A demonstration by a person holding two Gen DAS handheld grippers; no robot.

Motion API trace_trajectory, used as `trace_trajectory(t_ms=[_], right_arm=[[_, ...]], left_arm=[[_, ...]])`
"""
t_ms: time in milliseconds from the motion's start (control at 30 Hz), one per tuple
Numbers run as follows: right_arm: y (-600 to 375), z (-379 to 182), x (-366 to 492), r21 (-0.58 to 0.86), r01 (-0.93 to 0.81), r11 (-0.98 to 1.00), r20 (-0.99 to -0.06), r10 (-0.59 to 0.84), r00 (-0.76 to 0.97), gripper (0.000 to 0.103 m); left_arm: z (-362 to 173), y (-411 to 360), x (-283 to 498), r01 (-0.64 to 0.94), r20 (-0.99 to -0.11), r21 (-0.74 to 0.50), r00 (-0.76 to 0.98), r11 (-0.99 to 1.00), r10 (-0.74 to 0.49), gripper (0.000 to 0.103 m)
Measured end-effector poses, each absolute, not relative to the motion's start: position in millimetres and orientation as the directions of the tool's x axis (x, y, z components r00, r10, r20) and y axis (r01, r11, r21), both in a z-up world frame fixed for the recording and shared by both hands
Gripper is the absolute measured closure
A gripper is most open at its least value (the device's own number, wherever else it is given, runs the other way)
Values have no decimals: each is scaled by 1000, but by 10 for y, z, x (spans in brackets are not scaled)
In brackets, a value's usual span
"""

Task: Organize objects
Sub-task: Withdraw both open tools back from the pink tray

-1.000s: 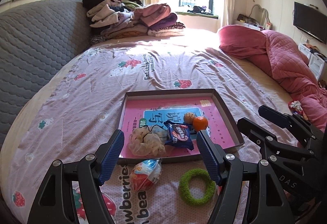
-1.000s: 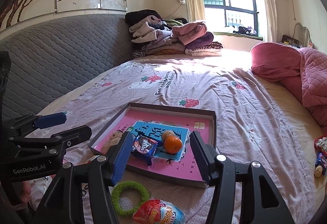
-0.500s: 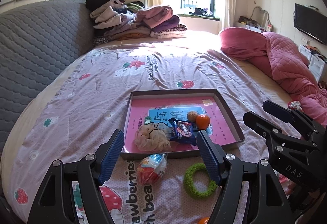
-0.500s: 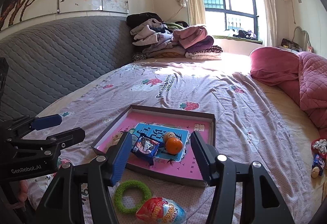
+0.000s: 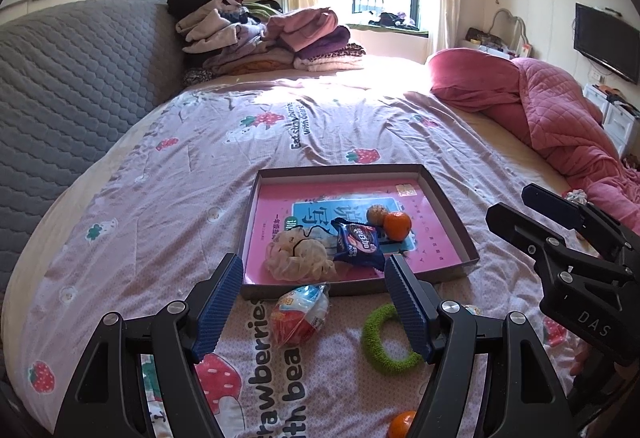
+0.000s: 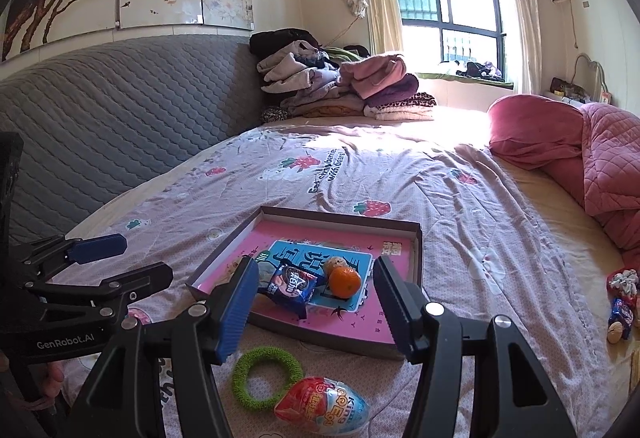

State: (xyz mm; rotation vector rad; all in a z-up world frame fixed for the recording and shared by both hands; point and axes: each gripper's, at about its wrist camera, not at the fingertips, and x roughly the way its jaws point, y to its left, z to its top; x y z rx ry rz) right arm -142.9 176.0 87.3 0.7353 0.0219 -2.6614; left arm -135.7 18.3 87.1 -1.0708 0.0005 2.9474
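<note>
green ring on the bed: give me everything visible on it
The green ring is a fuzzy, lime-coloured loop, seemingly chenille or towelling, with an open centre. It lies flat on the strawberry-print bedsheet, just outside the near wall of the box lid. The foil-wrapped toy egg lies close beside it. Neither gripper touches it.

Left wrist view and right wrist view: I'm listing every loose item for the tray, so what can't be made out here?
- Orange fruit, left wrist view: bottom edge and the left tongs cut it off.
- Green ring, left wrist view: a finger covers its right side.
- Cream drawstring pouch: nearly all hidden behind a finger of the right tongs in the right wrist view.
- Small items at the bed's right edge, right wrist view: too small to identify.
</note>
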Motion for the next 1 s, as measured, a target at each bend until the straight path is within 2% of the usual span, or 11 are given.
trace_trajectory(t_ms=[1000], right_arm=[[1744,806,-1023,101,362,-927,-497,-363,-788,44]], left_arm=[[708,197,-1072,-20,-654,13,-756,-1000,6,28]])
